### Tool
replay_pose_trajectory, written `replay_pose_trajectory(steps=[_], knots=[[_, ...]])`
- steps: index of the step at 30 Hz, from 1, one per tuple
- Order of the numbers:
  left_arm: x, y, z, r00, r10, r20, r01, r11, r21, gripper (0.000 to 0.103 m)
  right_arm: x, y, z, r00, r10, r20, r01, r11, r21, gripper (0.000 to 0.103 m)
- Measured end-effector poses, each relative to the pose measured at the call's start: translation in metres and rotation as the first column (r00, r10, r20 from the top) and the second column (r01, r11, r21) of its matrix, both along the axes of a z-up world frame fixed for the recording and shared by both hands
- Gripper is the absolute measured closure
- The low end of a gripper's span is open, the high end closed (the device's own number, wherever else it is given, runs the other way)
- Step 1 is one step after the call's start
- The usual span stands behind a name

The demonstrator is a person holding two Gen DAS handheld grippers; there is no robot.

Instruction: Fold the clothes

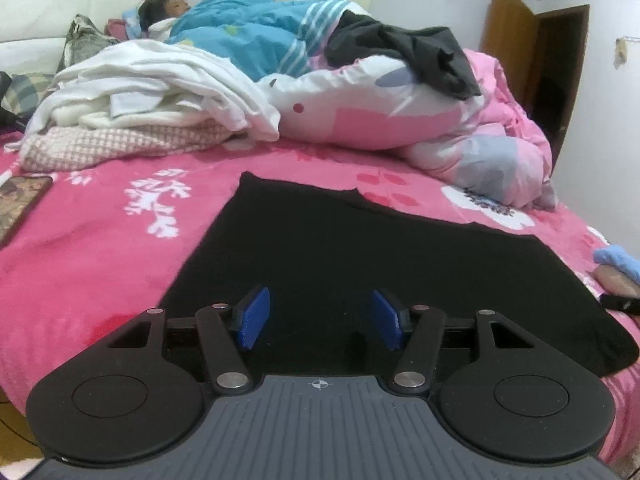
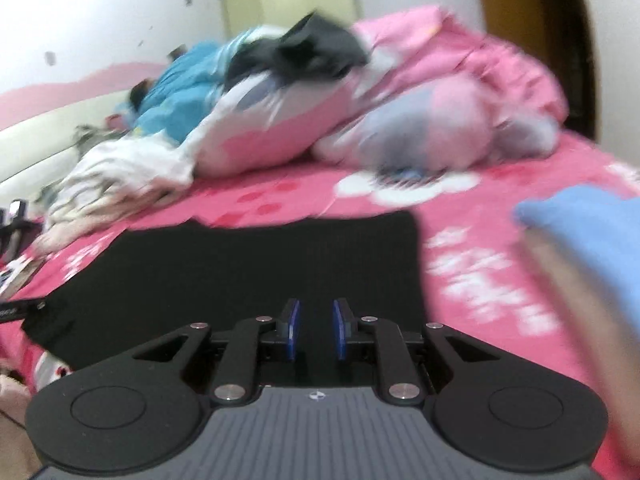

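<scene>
Bedroom scene, left to right: a phone (image 1: 22, 204) lies at the left edge of the pink flowered bedspread (image 1: 100, 248), then a heap of white laundry (image 1: 152, 92) on a checked cloth, then a rolled pink-and-white quilt (image 1: 400, 120) with a dark grey garment (image 1: 404, 52) draped over its top; behind them a person lies under a blue cover (image 1: 240, 28). The black garment (image 1: 360, 248) I am to fold lies flat on the bedspread, directly under both my tools. My left gripper (image 1: 318, 318) hangs over its near part with the blue pads (image 1: 254, 318) standing well apart and nothing between them. My right gripper (image 2: 316, 330), seen in a blurred view, has its pads drawn narrow with a slim gap, gripping nothing I can make out. A pale blue cloth (image 2: 588, 232) sits at the far right. No baskets or bins appear.
</scene>
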State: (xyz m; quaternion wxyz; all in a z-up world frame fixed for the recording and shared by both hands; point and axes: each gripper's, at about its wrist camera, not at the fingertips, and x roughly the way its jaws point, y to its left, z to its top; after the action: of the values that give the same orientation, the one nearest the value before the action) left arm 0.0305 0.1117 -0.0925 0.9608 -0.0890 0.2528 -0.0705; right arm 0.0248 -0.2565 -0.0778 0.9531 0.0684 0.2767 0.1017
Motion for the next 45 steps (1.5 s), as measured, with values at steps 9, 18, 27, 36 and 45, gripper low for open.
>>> replay_pose_trajectory(steps=[9, 18, 27, 36, 45], knots=[[-0.005, 0.018, -0.022, 1.0, 0.011, 0.016, -0.011, 1.0, -0.024, 0.043, 0.002, -0.043, 0.01, 0.979, -0.198, -0.05, 0.199, 0.98, 0.003, 0.089], [-0.006, 0.022, -0.02, 1.0, 0.0, 0.022, 0.001, 1.0, -0.029, 0.04, 0.085, -0.019, -0.009, 0.981, -0.168, -0.097, 0.158, 0.982, -0.104, 0.091], [-0.006, 0.02, -0.023, 0.999, -0.028, 0.043, 0.028, 1.0, 0.008, 0.035, 0.141, -0.024, 0.016, 0.988, -0.102, -0.114, 0.1, 0.995, -0.025, 0.089], [-0.01, 0.022, -0.024, 0.998, -0.043, 0.056, 0.041, 0.999, 0.025, 0.034, 0.213, -0.048, -0.008, 0.94, -0.294, -0.175, 0.297, 0.955, -0.012, 0.089], [-0.024, 0.02, -0.017, 0.994, -0.04, 0.098, 0.036, 0.999, 0.037, 0.034, 0.161, 0.098, 0.035, 0.963, 0.237, -0.128, -0.243, 0.97, -0.028, 0.089]])
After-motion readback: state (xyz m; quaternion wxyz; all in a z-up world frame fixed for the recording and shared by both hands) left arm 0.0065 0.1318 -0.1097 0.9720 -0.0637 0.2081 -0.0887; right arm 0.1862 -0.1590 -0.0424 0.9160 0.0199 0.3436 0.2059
